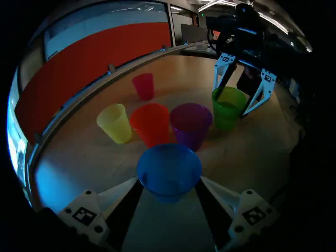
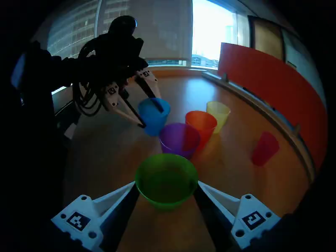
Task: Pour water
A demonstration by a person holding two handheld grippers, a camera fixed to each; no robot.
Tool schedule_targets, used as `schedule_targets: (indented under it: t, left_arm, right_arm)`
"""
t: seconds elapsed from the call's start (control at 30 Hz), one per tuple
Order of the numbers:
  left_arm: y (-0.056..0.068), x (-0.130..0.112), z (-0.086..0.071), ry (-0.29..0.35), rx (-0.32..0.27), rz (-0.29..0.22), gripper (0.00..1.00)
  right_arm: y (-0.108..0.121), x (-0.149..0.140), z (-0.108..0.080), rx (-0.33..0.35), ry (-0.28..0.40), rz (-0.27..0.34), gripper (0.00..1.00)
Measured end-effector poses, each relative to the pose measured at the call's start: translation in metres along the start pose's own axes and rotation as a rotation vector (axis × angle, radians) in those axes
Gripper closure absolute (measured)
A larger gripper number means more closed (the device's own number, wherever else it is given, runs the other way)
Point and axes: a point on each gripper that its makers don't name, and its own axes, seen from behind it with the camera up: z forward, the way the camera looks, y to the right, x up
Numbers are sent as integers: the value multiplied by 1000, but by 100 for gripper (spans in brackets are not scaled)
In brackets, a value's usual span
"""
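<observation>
My left gripper [image 1: 169, 181] is shut on a blue cup [image 1: 169, 170], held upright just above the wooden table [image 1: 84, 159]. The same blue cup [image 2: 153, 114] appears far off in the right gripper view, between the left gripper's fingers [image 2: 130, 112]. My right gripper [image 2: 166, 189] is shut on a green cup [image 2: 166, 179] that looks to hold liquid. In the left gripper view that green cup [image 1: 228, 107] stands at the right with the right gripper's white fingers [image 1: 258, 94] on either side.
Between the two held cups stand a purple cup [image 1: 191, 124], an orange cup [image 1: 150, 123] and a yellow cup [image 1: 114, 122]. A red cup [image 1: 144, 86] stands apart, nearer the orange wall panel [image 1: 92, 59]. A raised rail [image 1: 84, 98] edges the table.
</observation>
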Motion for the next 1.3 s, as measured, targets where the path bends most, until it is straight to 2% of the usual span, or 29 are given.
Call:
schedule_targets:
  t: [0.47, 0.87, 1.3]
  left_arm:
    - [1, 6, 4, 16, -7, -1, 16]
    - [4, -1, 10, 7, -12, 4, 16]
    - [-1, -10, 12, -7, -7, -2, 16]
  right_arm:
    - [0, -6, 5, 2, -1, 8, 11]
    - [0, -12, 8, 3, 0, 22, 10]
    - [0, -16, 4, -3, -2, 28, 10]
